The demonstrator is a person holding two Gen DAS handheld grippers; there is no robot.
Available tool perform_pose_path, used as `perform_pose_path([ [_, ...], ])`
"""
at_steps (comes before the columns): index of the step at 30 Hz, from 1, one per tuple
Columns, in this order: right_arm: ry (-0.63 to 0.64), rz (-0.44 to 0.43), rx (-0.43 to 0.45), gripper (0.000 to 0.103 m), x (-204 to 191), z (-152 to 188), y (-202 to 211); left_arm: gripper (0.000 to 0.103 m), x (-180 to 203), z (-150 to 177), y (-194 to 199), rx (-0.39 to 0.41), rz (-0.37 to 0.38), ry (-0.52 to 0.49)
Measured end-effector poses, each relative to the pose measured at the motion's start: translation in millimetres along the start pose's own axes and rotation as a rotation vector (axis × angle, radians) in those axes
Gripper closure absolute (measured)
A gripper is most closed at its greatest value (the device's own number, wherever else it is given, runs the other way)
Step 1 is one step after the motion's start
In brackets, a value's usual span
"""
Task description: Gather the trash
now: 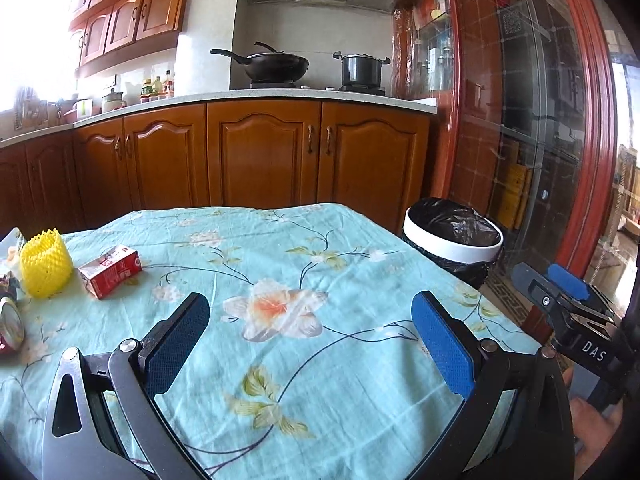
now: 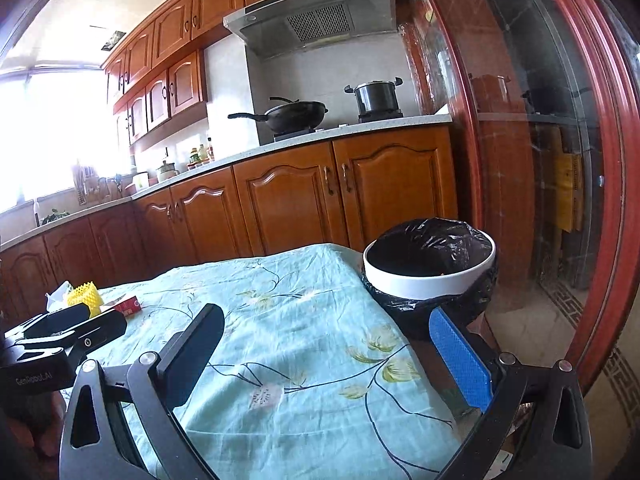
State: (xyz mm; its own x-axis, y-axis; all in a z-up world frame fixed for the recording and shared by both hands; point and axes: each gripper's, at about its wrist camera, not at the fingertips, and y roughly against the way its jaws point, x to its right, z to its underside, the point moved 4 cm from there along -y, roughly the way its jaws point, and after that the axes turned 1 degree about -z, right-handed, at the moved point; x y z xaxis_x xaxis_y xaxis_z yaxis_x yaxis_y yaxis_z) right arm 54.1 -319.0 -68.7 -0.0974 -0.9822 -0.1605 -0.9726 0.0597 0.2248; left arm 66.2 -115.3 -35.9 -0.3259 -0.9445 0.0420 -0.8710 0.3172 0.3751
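A red and white carton [image 1: 110,272] lies on the floral tablecloth [image 1: 280,264] at the left, beside a yellow foam net sleeve [image 1: 45,264]. A crushed can [image 1: 10,326] shows at the far left edge. My left gripper [image 1: 310,334] hovers open over the cloth's middle, nothing between its blue pads. A white-rimmed bin [image 1: 452,236] lined with a black bag stands past the table's right corner. My right gripper [image 2: 326,352] is open and empty above the table's right edge, with the bin [image 2: 430,272] just ahead. In the right wrist view the carton [image 2: 128,305] and the foam sleeve [image 2: 85,298] lie far left.
Wooden base cabinets [image 1: 260,156] run behind the table, with a wok [image 1: 276,66] and a pot [image 1: 360,70] on the hob. A red-framed glass door [image 1: 560,120] stands at the right. White plastic scraps [image 2: 56,295] sit behind the foam sleeve.
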Motion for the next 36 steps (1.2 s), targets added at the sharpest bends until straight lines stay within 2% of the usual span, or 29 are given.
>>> perform_pose_path([
  [36, 0.039, -0.04, 0.008, 0.0, -14, 2, 7, 0.0, -6, 4, 10, 0.011, -0.041, -0.006],
])
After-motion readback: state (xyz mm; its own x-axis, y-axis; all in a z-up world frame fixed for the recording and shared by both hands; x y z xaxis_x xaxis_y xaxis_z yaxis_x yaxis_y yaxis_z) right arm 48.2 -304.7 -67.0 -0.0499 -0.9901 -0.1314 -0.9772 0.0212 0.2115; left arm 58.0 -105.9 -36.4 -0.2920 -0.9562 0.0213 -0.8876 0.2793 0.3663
